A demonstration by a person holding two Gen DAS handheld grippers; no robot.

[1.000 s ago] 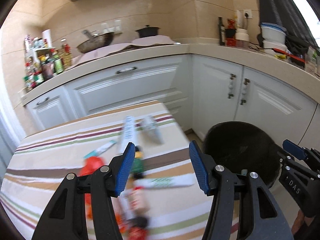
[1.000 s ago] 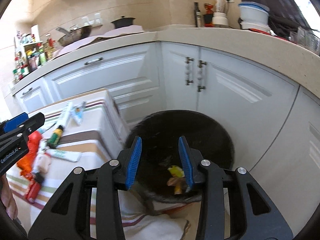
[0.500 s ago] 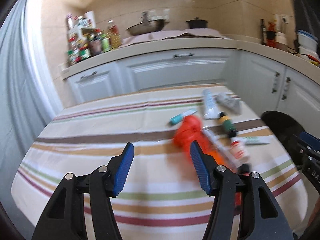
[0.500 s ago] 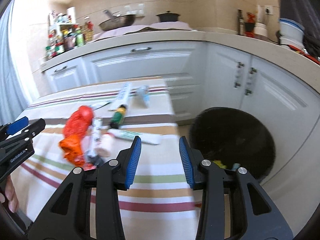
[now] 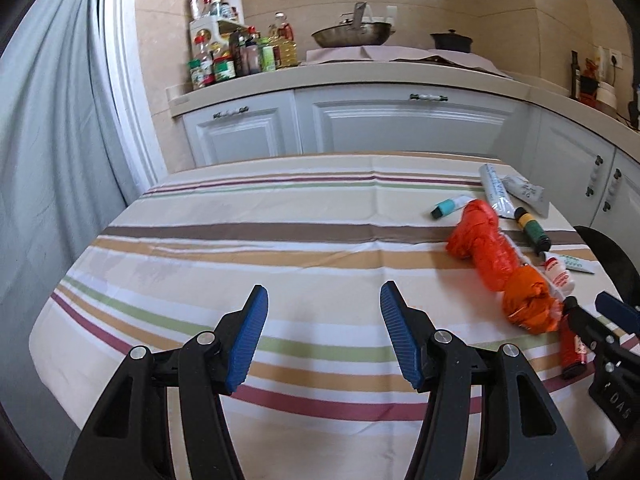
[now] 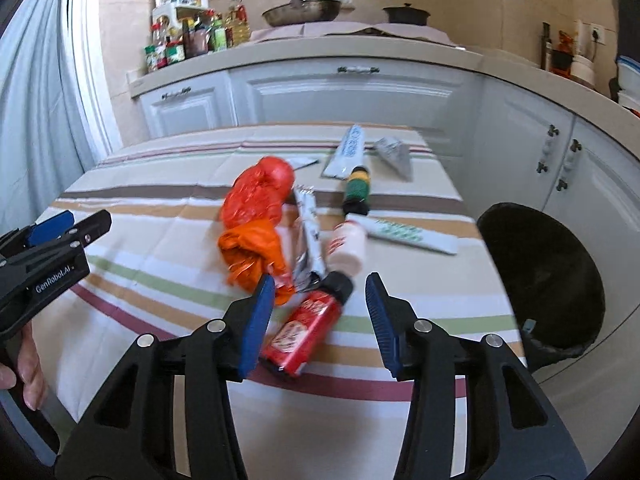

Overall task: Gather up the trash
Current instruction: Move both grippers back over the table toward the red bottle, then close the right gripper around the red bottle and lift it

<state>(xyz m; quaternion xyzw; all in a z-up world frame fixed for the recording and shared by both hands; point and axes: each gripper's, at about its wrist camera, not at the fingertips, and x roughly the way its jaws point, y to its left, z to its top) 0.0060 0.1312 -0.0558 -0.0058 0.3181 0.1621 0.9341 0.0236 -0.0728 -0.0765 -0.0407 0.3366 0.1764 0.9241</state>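
While lining up over the red cylindrical bottle with black cap point(image 6: 310, 326) at lower centre of the right wrist view, holding right gripper point(image 6: 320, 312) wide apart, empty. Next: lowering, closing on bottle, carrying to black round bin point(image 6: 544, 280) at right edge. Left gripper point(image 5: 320, 332) also spread, idling over striped tablecloth point(image 5: 240, 240). Reading "GenRobot.AI" on left gripper body.

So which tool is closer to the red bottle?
Right. The right tool hangs open just above the red bottle, almost straddling it. The left tool is open over bare tablecloth, off to the bottle's left.
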